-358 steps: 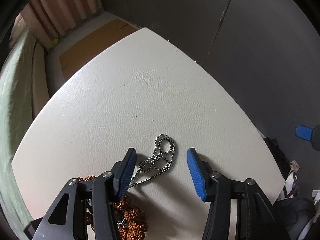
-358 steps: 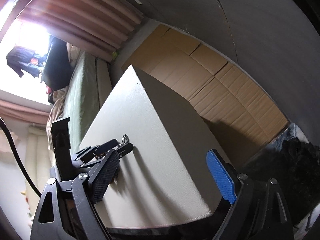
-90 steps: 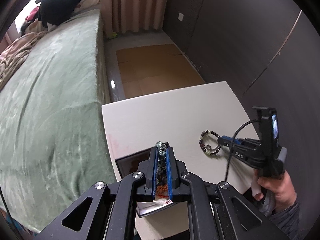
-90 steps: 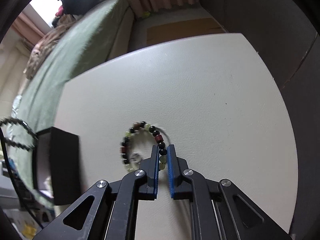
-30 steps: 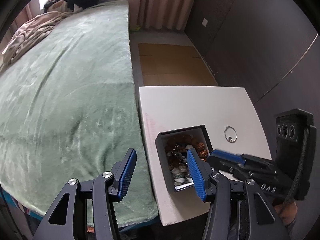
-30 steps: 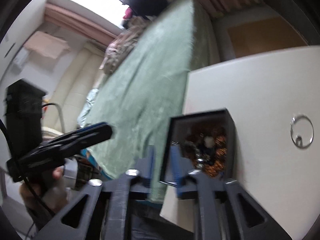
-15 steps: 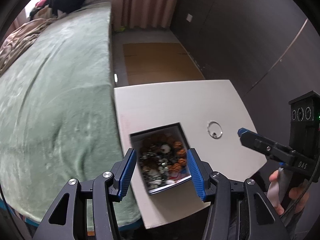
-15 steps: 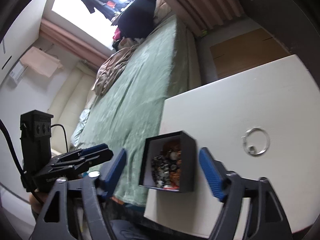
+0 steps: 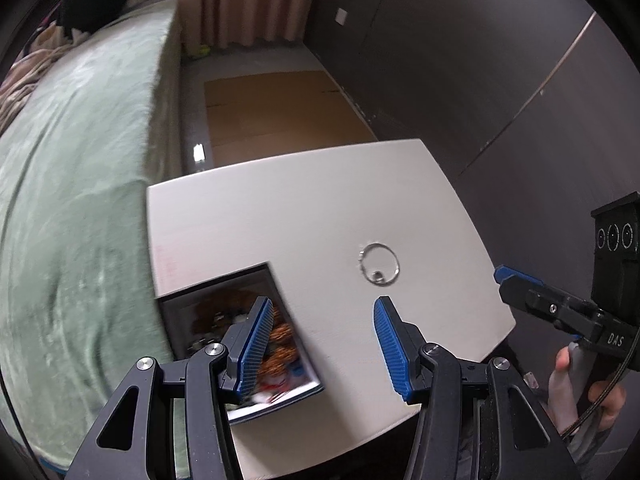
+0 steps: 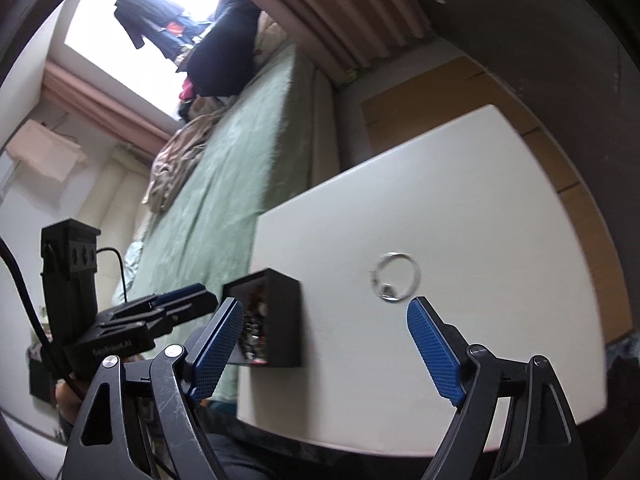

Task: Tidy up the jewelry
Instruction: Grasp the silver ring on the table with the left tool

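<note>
A black open box (image 9: 188, 320) holding beaded jewelry stands at the near left corner of the white table (image 9: 304, 200); it also shows in the right wrist view (image 10: 280, 320). A thin silver ring bracelet (image 9: 379, 264) lies on the table right of the box, and it shows in the right wrist view too (image 10: 395, 277). My left gripper (image 9: 320, 340) is open and empty above the box's right edge. My right gripper (image 10: 324, 344) is open and empty, held above the near table edge between the box and the bracelet.
A green bed (image 9: 68, 200) runs along the table's left side. Cardboard sheets (image 9: 276, 108) cover the floor beyond the table. A dark wall (image 9: 480, 80) stands at the right. Pink curtains (image 9: 240, 0) hang at the back.
Both grippers have swung right and pulled back a little from the box. The box now sits lower left in the left wrist view. Both stay open and empty.
</note>
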Demonstrator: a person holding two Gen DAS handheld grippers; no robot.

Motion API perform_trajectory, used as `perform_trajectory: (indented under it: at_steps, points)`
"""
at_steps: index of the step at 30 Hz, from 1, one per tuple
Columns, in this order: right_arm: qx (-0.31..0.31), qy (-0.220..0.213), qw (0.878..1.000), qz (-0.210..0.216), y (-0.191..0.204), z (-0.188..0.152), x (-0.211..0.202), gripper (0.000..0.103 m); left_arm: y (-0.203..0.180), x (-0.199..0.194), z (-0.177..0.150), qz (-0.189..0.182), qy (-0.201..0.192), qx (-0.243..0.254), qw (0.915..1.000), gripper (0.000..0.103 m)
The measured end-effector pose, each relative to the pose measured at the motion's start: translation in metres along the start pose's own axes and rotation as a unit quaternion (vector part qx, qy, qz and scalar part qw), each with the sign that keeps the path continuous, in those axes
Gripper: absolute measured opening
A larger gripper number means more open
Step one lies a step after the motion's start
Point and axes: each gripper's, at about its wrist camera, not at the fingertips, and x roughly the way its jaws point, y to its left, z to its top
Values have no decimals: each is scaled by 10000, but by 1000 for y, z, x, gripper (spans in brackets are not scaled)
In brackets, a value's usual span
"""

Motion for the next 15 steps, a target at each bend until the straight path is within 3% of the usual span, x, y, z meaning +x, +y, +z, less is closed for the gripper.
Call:
perform_trajectory:
  at_steps: [10, 15]
  points:
    - [478, 2, 9981, -380, -55, 1, -18, 84, -36, 57, 21, 166, 410, 149, 9989, 53]
    - [602, 40, 9972, -445, -70, 3, -18, 84, -47, 86, 28, 105, 640, 47, 9979, 40]
